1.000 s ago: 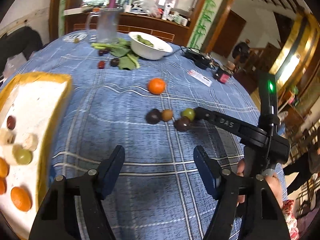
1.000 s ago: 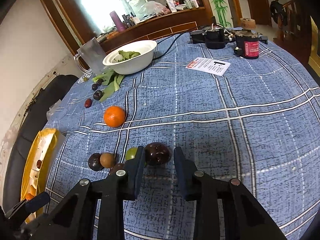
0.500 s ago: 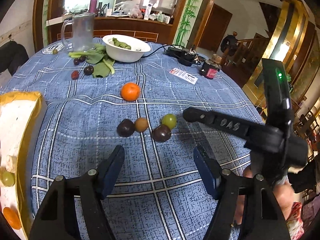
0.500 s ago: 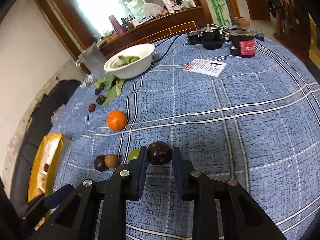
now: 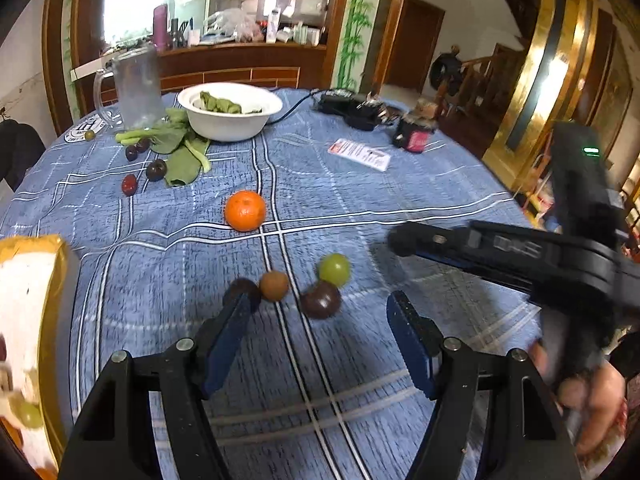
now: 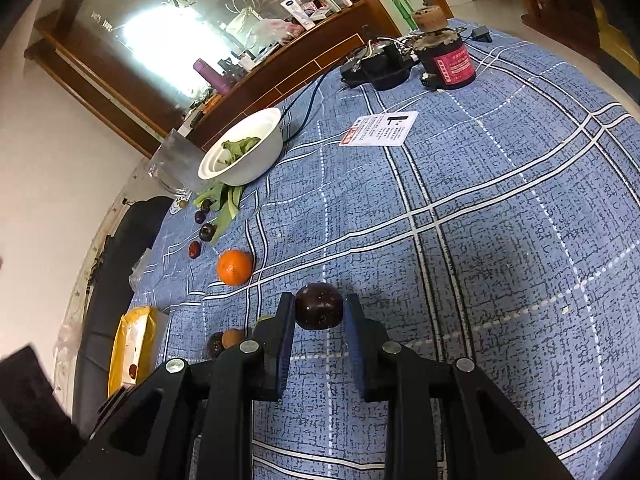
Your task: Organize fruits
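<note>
My right gripper (image 6: 319, 307) is shut on a dark plum (image 6: 319, 306) and holds it above the blue checked cloth. In the left wrist view it shows from the side at the right (image 5: 400, 236). My left gripper (image 5: 320, 312) is open and empty, just short of a cluster of fruit: a dark plum (image 5: 320, 300), a green grape (image 5: 334, 269), a brown fruit (image 5: 273, 285) and another dark plum (image 5: 240, 290) behind its left finger. An orange (image 5: 245, 211) lies farther back. The yellow-rimmed tray (image 5: 52, 280) with fruit is at the left.
A white bowl of greens (image 5: 230, 110), loose leaves (image 5: 180, 152), small dark and red fruits (image 5: 156, 169) and a glass mug (image 5: 134, 84) stand at the back left. A card (image 5: 359, 154), a black device (image 5: 352, 106) and a red-labelled can (image 5: 414, 136) are at the back right.
The right gripper has lifted the dark plum and tilted. The left gripper has moved forward and right toward the fruit cluster, so the tray has slid out to the left edge.
</note>
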Motion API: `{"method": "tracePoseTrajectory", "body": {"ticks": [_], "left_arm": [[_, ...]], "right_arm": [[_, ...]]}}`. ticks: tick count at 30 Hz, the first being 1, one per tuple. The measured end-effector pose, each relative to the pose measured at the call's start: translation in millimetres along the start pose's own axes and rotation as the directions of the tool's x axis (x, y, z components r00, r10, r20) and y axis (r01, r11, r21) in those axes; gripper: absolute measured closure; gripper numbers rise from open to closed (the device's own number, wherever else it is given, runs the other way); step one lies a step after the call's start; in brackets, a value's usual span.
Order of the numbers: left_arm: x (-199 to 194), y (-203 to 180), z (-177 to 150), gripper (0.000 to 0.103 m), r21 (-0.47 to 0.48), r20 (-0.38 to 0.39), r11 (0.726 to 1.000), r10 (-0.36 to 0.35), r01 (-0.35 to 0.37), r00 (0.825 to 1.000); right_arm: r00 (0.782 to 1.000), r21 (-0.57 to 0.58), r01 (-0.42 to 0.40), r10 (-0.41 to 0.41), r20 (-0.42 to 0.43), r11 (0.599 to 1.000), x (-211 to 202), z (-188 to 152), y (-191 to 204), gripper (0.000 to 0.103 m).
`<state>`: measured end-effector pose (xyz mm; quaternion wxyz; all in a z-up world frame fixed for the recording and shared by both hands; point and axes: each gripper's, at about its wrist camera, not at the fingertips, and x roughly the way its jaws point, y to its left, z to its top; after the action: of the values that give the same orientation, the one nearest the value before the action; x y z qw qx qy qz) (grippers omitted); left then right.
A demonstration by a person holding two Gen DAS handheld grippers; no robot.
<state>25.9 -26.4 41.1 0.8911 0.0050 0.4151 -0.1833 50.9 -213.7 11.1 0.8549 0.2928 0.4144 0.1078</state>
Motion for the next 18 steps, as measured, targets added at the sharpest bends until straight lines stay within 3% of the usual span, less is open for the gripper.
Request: {"method": "tracePoseTrajectory", "body": {"ticks": [5, 9, 13, 15, 17, 18], "left_arm": [[20, -8, 11, 0.033, 0.048, -0.001, 0.999, -0.011, 0.011, 1.0], [31, -21, 12, 0.066, 0.106, -0.007, 0.994, -0.023, 0.024, 1.0], [43, -38, 6, 0.066, 0.176, -0.02, 0.984, -0.009, 0.012, 1.0], [46, -45, 5, 0.066, 0.223, -0.004, 0.974, 0.046, -0.044, 0.999], [46, -48, 3, 0.074, 0.239, 0.006, 0.969, 0.071, -0.07, 0.997], [43, -48, 2, 0.086, 0.244, 0.022, 0.966, 0.084, -0.087, 0.996]], "right_arm": [[1.0, 0.03, 0.002, -0.002, 0.014, 1.0, -4, 2, -7, 0.077], [1.0, 0.042, 0.005, -0.006, 0.017, 0.999, -6, 2, -10, 0.077], [1.0, 0.05, 0.011, -0.012, 0.024, 0.999, -8, 3, -12, 0.077], [1.0, 0.056, 0.012, -0.013, 0.02, 0.998, -7, 2, -14, 0.077], [1.0, 0.062, 0.005, -0.006, 0.016, 0.998, -6, 2, -14, 0.077], [1.0, 0.062, 0.005, -0.006, 0.015, 0.998, -6, 2, -14, 0.077]]}}
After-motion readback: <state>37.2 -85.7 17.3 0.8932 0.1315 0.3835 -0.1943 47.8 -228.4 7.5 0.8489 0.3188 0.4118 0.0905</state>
